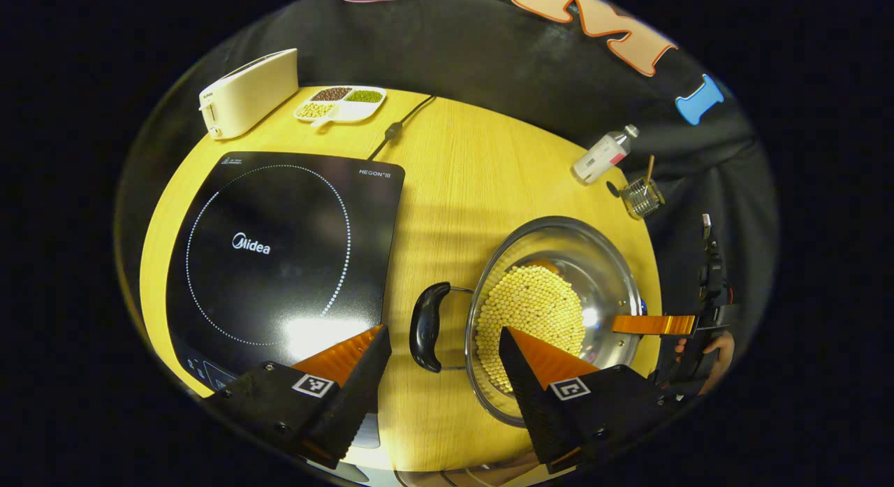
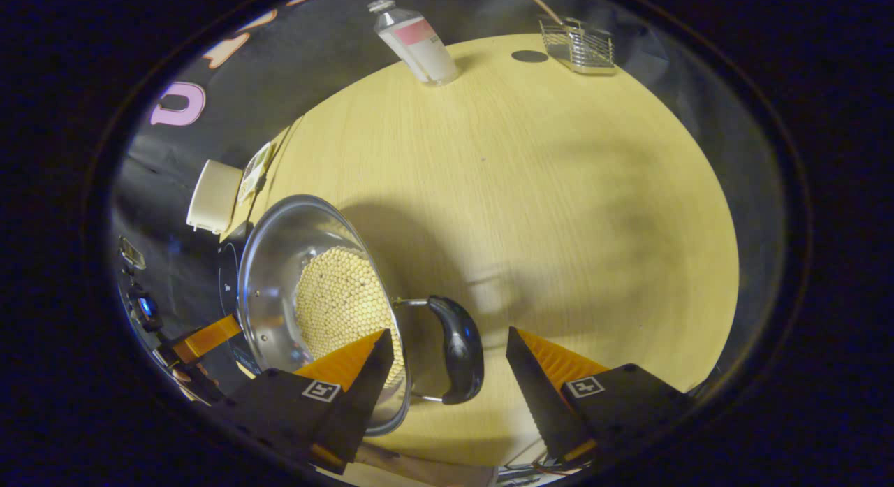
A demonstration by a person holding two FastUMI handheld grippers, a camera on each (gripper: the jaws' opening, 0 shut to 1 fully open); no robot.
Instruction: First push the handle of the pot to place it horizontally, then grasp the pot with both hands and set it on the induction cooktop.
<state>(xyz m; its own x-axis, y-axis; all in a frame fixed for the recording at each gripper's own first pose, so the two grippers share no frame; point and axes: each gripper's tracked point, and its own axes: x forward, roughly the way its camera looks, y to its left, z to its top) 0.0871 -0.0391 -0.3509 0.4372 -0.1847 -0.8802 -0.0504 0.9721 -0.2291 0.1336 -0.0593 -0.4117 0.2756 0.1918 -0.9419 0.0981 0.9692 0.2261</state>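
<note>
Left gripper view: pot [image 1: 555, 319] sits at 3 o'clock of cooktop [image 1: 283, 253] on the tabletop [image 1: 454, 179]. Left claw [image 1: 443, 365] and right claw [image 2: 447, 365] both gape wide, each straddling a handle [image 1: 427, 326]. Close squarely on both handles, then lift level.

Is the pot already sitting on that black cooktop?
Apart. The left gripper view shows a strip of bare wooden table between the pot and the induction cooktop.

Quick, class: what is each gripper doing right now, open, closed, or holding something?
Left gripper: open, holding nothing, straddling the steel pot's black left handle.
Right gripper: open, holding nothing, straddling the black right handle.
</note>
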